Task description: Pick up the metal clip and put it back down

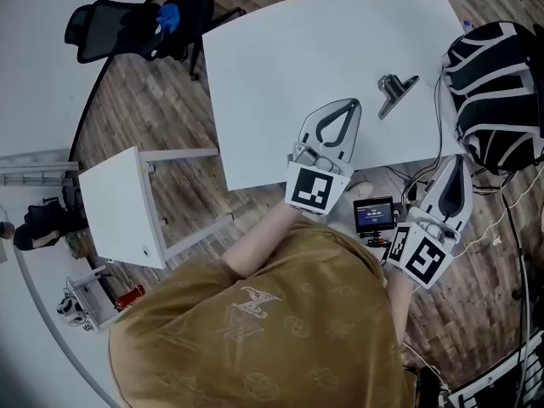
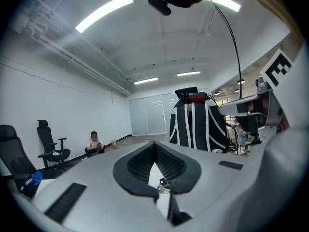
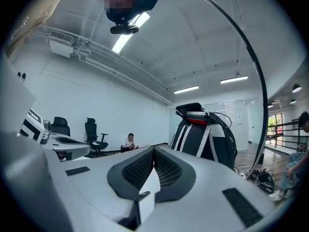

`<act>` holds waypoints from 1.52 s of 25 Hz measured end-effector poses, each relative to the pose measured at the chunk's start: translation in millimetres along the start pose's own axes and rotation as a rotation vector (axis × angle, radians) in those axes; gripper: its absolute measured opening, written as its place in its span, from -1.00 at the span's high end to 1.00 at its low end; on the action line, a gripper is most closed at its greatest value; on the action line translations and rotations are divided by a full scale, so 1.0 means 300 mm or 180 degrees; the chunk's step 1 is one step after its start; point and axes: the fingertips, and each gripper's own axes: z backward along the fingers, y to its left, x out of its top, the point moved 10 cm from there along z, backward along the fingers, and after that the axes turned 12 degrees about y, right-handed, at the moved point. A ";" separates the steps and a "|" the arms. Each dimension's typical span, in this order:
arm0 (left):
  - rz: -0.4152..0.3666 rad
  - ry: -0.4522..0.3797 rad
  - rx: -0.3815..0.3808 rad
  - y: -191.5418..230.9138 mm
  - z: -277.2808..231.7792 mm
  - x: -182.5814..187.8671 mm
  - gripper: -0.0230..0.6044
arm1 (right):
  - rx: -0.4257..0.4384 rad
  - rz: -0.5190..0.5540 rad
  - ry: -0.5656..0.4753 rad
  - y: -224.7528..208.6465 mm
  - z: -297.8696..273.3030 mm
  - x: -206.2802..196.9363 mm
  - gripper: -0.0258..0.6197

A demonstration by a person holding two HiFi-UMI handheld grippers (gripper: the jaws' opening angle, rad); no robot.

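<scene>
The metal clip [image 1: 395, 92], grey with two handles, lies on the white table [image 1: 280, 66] toward its right side. My left gripper [image 1: 352, 103] rests over the table's front part, its tips a short way left of and nearer than the clip, jaws shut with nothing between them. In the left gripper view the fingertips [image 2: 155, 145] meet and a small piece of the clip [image 2: 163, 183] shows through the gap below them. My right gripper [image 1: 460, 158] hangs off the table's front right corner, shut and empty; in its own view its fingertips [image 3: 154, 150] touch.
A black-and-white striped backpack [image 1: 497, 92] stands right of the table. A small screen device [image 1: 374, 215] and cables sit on the wooden floor below the front edge. A small white side table [image 1: 119, 206] and a black office chair [image 1: 140, 28] are to the left. A person [image 2: 94, 141] sits by the far wall.
</scene>
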 end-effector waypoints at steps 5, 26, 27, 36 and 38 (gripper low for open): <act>0.0047 0.0008 0.0051 -0.034 -0.008 -0.004 0.91 | 0.0057 0.0040 0.0033 -0.031 -0.005 -0.018 0.90; 0.0057 0.0067 -0.0125 -0.066 -0.129 0.033 0.92 | 0.0012 0.0151 0.0019 -0.105 -0.073 0.020 0.90; 0.0051 0.0079 -0.0144 -0.066 -0.142 0.038 0.91 | 0.0017 0.0152 0.0013 -0.110 -0.083 0.024 0.90; 0.0134 0.0018 -0.0177 -0.019 -0.218 0.088 0.91 | 0.0043 0.0174 -0.0084 -0.109 -0.161 0.059 0.90; 0.0137 -0.0020 -0.0180 -0.011 -0.236 0.092 0.91 | 0.0069 0.0187 -0.0148 -0.104 -0.173 0.067 0.90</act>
